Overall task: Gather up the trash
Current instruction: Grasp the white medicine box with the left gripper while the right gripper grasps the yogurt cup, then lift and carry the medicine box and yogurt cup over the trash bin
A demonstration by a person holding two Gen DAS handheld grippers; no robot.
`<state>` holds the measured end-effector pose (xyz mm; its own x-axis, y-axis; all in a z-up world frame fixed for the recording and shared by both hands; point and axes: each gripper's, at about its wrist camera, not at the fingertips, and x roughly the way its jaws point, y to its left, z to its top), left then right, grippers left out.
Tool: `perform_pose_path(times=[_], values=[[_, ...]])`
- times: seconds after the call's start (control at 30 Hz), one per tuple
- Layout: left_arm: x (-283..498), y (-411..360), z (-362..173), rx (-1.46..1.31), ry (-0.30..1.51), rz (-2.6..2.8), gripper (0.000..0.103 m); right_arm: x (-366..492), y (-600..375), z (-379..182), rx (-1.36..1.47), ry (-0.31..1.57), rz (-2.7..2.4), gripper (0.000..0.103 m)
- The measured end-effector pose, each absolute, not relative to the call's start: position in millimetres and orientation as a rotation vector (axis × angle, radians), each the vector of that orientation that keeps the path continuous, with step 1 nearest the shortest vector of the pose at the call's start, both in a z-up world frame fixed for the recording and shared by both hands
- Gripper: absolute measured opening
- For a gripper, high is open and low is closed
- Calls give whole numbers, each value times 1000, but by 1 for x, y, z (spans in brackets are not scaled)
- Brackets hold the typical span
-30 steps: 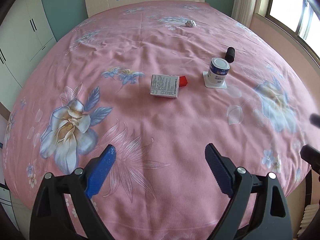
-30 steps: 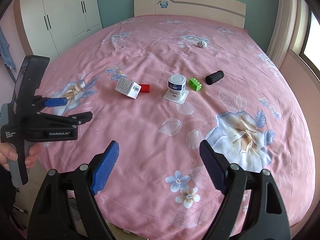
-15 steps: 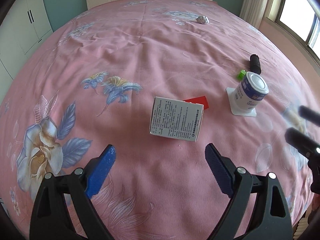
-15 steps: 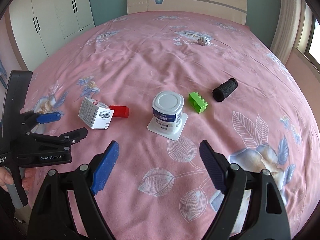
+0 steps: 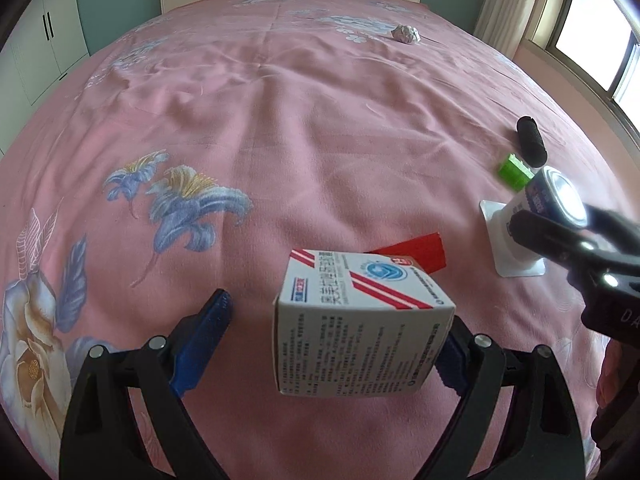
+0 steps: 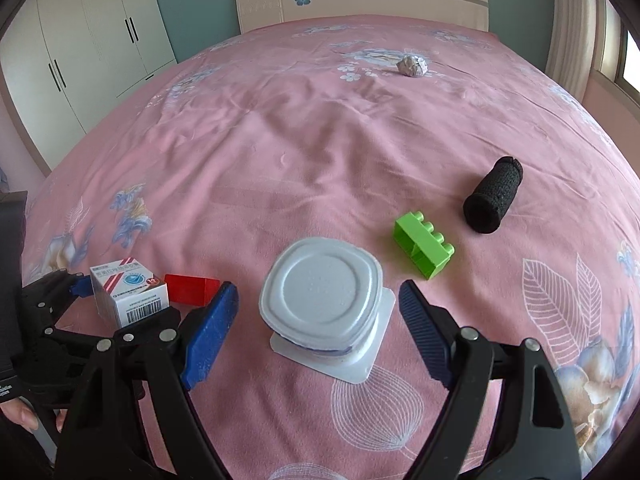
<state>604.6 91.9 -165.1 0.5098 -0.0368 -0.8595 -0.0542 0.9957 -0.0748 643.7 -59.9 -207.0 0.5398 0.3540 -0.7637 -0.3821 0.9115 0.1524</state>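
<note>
A white medicine box (image 5: 360,328) with red stripes stands on the pink bed, between the open fingers of my left gripper (image 5: 332,344); its right finger is hidden behind the box. The box also shows in the right wrist view (image 6: 126,294). An upturned white yogurt cup (image 6: 320,296) on its lid stands between the open fingers of my right gripper (image 6: 316,328). In the left wrist view the cup (image 5: 548,204) sits at the right, partly behind the right gripper's finger. A crumpled foil ball (image 6: 412,66) lies far back on the bed.
A red block (image 6: 190,289) lies just behind the box. A green toy brick (image 6: 424,250) and a black roll (image 6: 494,206) lie right of the cup. White wardrobes (image 6: 80,48) stand at the left, a window (image 5: 592,40) at the right.
Both grippers have moved forward over the bed. The box now sits between the left fingers and the cup between the right fingers. Both stay open.
</note>
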Motion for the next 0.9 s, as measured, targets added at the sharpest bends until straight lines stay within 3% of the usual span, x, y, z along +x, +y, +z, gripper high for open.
perform_pose_path(times=[0.03, 0.07, 0.1, 0.13, 0.47, 0.9], values=[[605, 92, -165, -103, 1027, 13, 86, 646, -60, -208, -27, 899, 432, 81], [604, 92, -164, -107, 1019, 13, 80, 647, -59, -210, -25, 900, 429, 73], [604, 93, -164, -111, 1021, 12, 65, 649, -58, -212, -24, 909, 434, 59], [605, 94, -164, -117, 1028, 16, 57, 650, -57, -214, -22, 922, 442, 52], [589, 100, -138, -134, 1019, 14, 56, 629, -58, -191, -72, 891, 450, 50], [524, 86, -17, -45, 892, 35, 56, 546, -83, -73, -163, 756, 427, 50]])
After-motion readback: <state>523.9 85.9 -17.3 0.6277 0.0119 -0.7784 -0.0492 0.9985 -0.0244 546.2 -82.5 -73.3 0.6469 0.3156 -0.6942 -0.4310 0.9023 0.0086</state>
